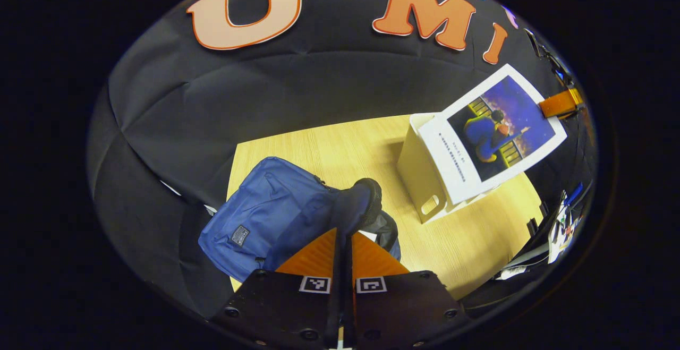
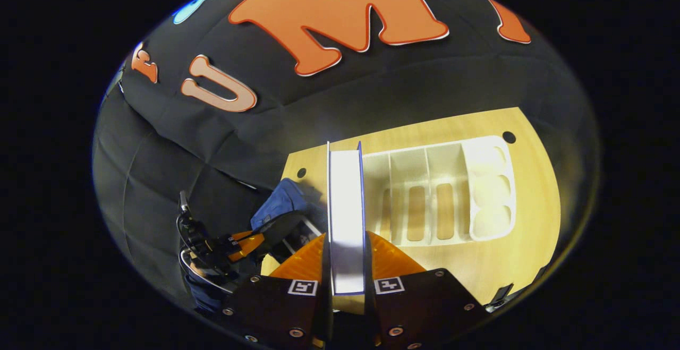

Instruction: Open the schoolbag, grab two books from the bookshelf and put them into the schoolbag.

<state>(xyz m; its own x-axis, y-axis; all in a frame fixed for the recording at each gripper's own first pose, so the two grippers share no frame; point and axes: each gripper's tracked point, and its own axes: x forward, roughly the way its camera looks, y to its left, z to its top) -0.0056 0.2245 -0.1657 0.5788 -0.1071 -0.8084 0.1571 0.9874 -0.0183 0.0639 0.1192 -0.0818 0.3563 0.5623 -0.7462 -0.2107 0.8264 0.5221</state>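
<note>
- Left gripper (image 1: 344, 244): fingers clenched on a fold of the blue schoolbag (image 1: 271, 214), lying on the desk (image 1: 345, 148).
- Right gripper (image 2: 346, 265): fingers clamped on a book (image 2: 346, 206), held edge-on above the desk, just beside the white bookshelf (image 2: 441, 190).
- Same book (image 1: 491, 132) seen aloft over the bookshelf (image 1: 425, 180).

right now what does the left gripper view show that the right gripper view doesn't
Left gripper view alone: the book's picture cover, and the left tool pinching a fold of the blue schoolbag's flap.
Right gripper view alone: the white bookshelf's empty slots from above, and the book's page edge clamped in the right tool.
Both: bag, book, bookshelf, wooden table.
</note>
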